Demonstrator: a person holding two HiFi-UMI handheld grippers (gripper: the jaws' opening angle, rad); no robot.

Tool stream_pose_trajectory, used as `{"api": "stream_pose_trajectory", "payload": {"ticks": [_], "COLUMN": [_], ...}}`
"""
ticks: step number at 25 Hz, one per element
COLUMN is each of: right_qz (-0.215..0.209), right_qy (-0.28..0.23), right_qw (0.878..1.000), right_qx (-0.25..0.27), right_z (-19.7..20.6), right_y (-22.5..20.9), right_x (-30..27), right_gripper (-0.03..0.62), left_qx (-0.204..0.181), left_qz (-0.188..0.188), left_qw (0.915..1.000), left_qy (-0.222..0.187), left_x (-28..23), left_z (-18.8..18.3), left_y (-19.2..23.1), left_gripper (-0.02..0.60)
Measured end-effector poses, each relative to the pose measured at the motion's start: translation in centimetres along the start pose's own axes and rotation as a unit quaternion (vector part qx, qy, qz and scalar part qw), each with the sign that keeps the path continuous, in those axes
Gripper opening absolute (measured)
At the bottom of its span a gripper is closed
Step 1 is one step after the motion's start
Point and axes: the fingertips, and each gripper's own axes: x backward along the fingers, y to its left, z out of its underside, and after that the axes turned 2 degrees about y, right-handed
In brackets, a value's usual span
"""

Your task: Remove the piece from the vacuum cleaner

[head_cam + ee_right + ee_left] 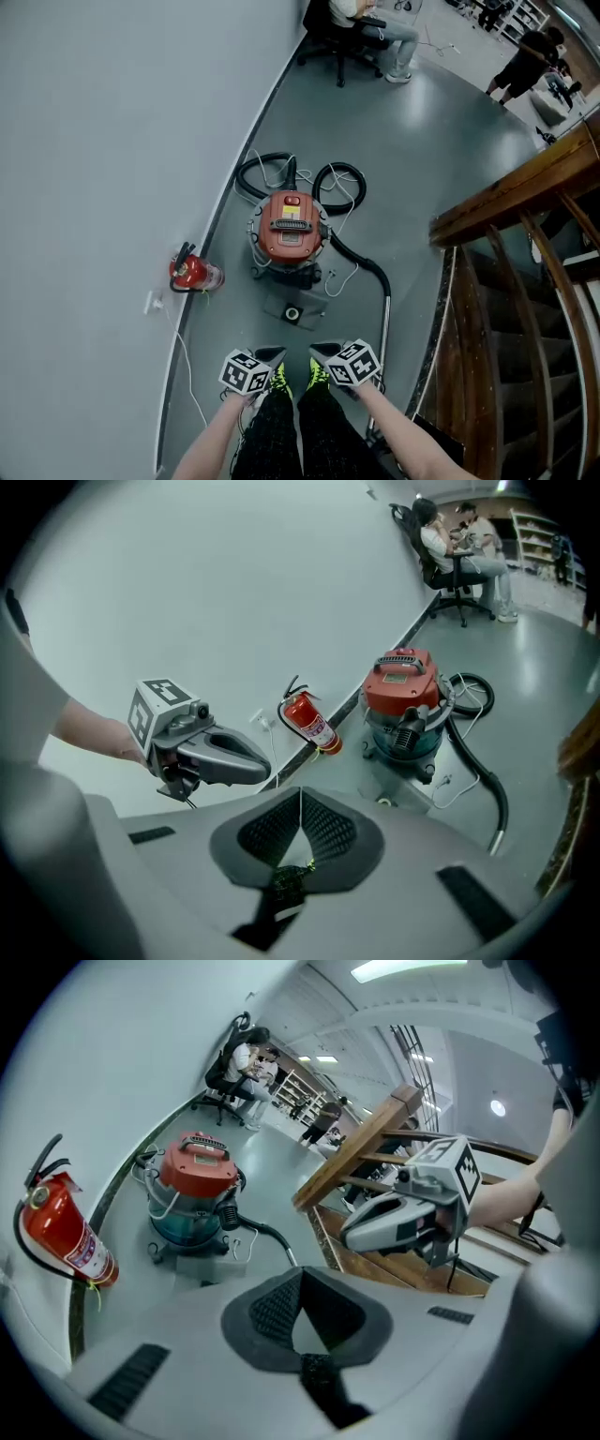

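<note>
The vacuum cleaner (291, 234) (192, 1194) (405, 710), a drum with a red top, stands on the grey floor by the curved wall. Its black hose (367, 267) loops right to a metal tube (384, 319). A flat grey piece with a round opening (292, 312) lies on the floor just in front of the drum. Both grippers hang side by side well short of the vacuum cleaner, above the person's shoes. My left gripper (272, 355) (300, 1274) (258, 764) is shut with nothing in it. My right gripper (323, 351) (300, 794) (361, 1232) is shut and empty too.
A red fire extinguisher (192, 272) (61, 1227) (309, 722) lies by the wall left of the vacuum cleaner, with a white cable (183, 361) along the skirting. A wooden stair railing (506, 197) drops away on the right. A person sits on an office chair (342, 42) far back.
</note>
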Motion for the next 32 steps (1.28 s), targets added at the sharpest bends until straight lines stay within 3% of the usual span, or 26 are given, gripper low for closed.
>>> {"api": "stream_pose_trajectory", "payload": {"ticks": [4,14,24,32], "right_qz": [0.002,-0.001,0.011,0.018], "right_qy": [-0.001,-0.007,-0.037,-0.053], "right_qw": [1.000,1.000,0.999,0.998], "right_qx": [0.001,0.013,0.036,0.040], "right_z": [-0.4,-1.4,-4.6,-6.2], "right_y": [2.0,7.5,10.2,12.0], "right_x": [2.0,6.2,9.8,11.1], "right_gripper": [0.018,0.018,0.018,0.018], "left_qx": [-0.016,-0.012,-0.026,-0.036], "left_qz": [0.008,0.017,0.015,0.036], "left_qw": [0.9998,0.9998,0.9990,0.9982], "left_qy": [0.012,-0.003,-0.033,-0.033], "left_x": [1.9,7.0,10.7,11.9], "left_z": [-0.9,-3.2,-7.3,-8.8], "left_y": [-1.8,-6.4,-9.0,-11.1], "left_gripper": [0.009,0.009,0.009,0.009]}}
